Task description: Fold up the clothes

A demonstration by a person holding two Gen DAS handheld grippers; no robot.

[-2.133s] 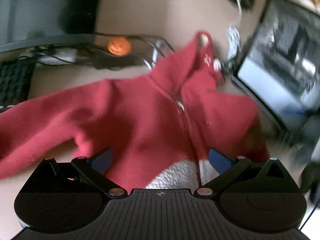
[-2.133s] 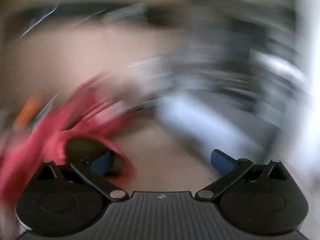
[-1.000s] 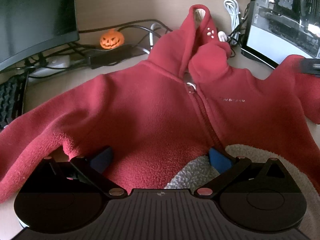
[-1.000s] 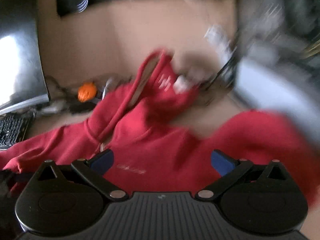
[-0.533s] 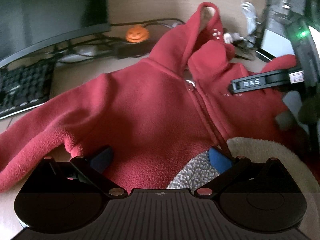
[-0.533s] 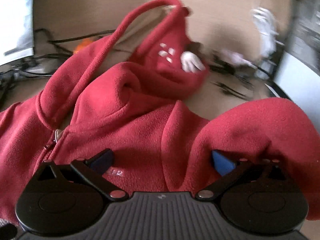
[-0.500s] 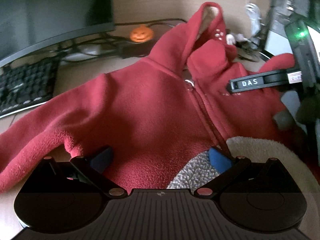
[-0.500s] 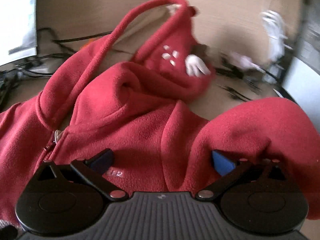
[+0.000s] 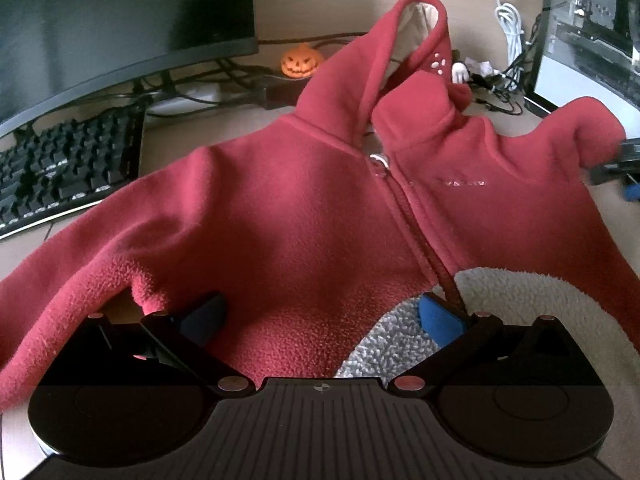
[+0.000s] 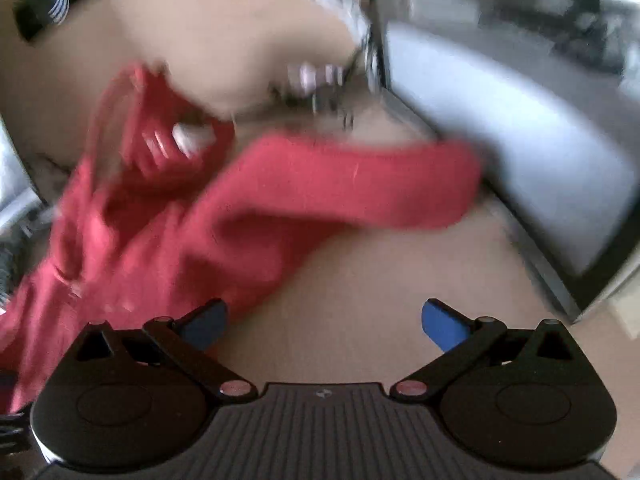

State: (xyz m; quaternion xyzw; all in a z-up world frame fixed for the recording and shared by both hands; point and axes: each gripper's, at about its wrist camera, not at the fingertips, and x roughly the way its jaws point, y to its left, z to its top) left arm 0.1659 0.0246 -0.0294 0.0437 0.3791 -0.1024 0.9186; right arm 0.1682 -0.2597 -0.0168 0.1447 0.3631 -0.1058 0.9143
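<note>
The small red fleece zip-up hoodie with a grey-white fuzzy belly patch (image 9: 304, 216) lies face up and spread flat on the light wooden desk (image 10: 360, 280), zipper closed, hood pointing toward the back wall, both sleeves stretched outward. No fold shows anywhere on it, so the task looks to be at its very start: the laying-out is done, and the sleeve folds, side folds and final halving all appear to remain.

The left gripper (image 9: 320, 316) hovers low over the hem with its blue-tipped jaws spread wide, fleece visible between them but nothing clamped. The right gripper (image 10: 324, 320) is likewise wide open and empty, over bare desk just beside the garment's outstretched sleeve (image 10: 360, 184) (this view is motion-blurred, so fine detail there is unreliable).

A black keyboard (image 9: 60, 164), a dark monitor (image 9: 120, 20) and a little orange pumpkin figure (image 9: 302, 62) sit behind the hoodie, near but apart from it. My guess is a sleeve gets folded inward first.
</note>
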